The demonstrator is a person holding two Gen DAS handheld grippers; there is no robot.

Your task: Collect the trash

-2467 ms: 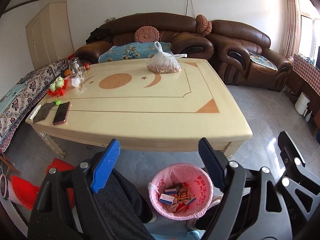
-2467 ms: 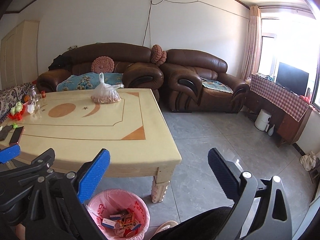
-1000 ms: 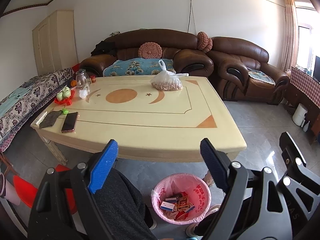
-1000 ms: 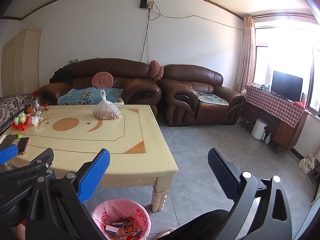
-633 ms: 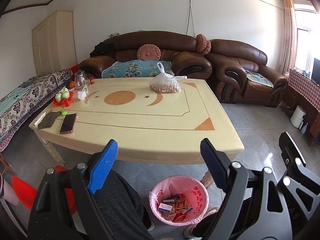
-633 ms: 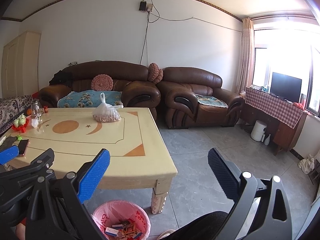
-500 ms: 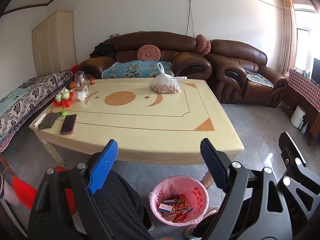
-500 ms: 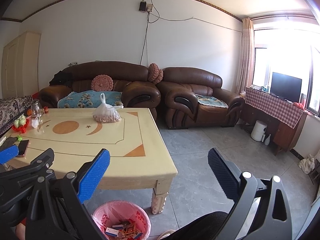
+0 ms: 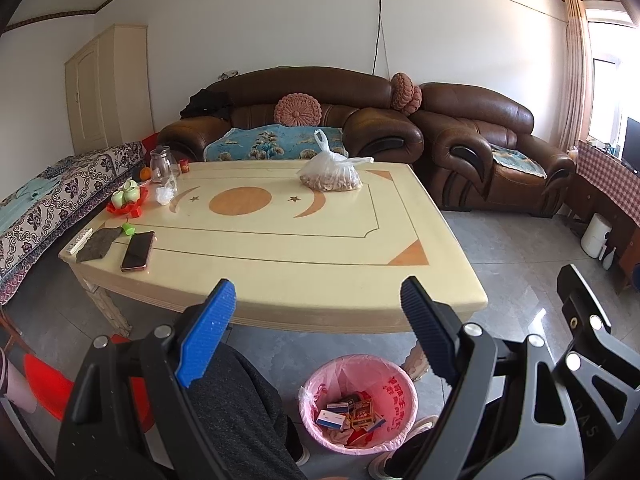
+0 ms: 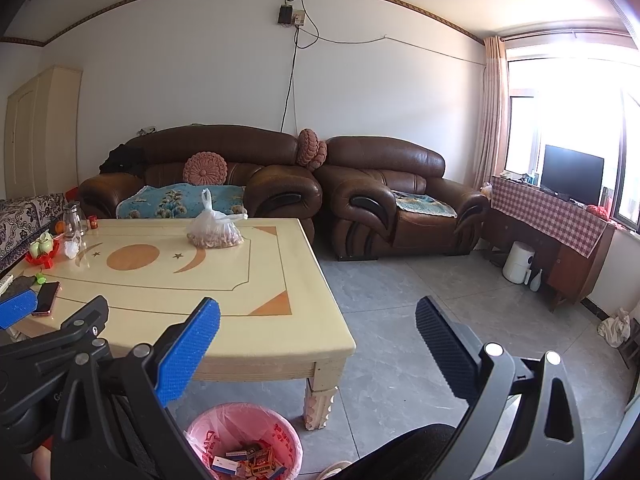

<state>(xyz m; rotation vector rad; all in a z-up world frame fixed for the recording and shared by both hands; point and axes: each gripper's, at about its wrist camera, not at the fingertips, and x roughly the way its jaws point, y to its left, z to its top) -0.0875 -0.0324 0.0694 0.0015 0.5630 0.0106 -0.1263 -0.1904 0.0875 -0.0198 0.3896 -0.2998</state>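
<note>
A bin with a pink bag (image 9: 394, 390) stands on the floor by the table's near edge and holds several small boxes (image 9: 352, 414); it also shows in the right wrist view (image 10: 244, 424). My left gripper (image 9: 318, 306) is open and empty, held above the bin and in front of the cream table (image 9: 360, 264). My right gripper (image 10: 318, 328) is open and empty, to the right of the left one, over the table corner and floor.
On the table lie a clear bag of nuts (image 9: 332, 178), a phone (image 9: 138, 250), a dark cloth (image 9: 98, 238), a remote, green cups on a red tray (image 9: 126, 198) and a glass jug (image 9: 160, 166). Brown sofas (image 9: 480, 152) stand behind. My legs are below.
Both grippers have risen and tilted up a little since the first frames; the table and bin sit lower in view. Both stay open and empty.
</note>
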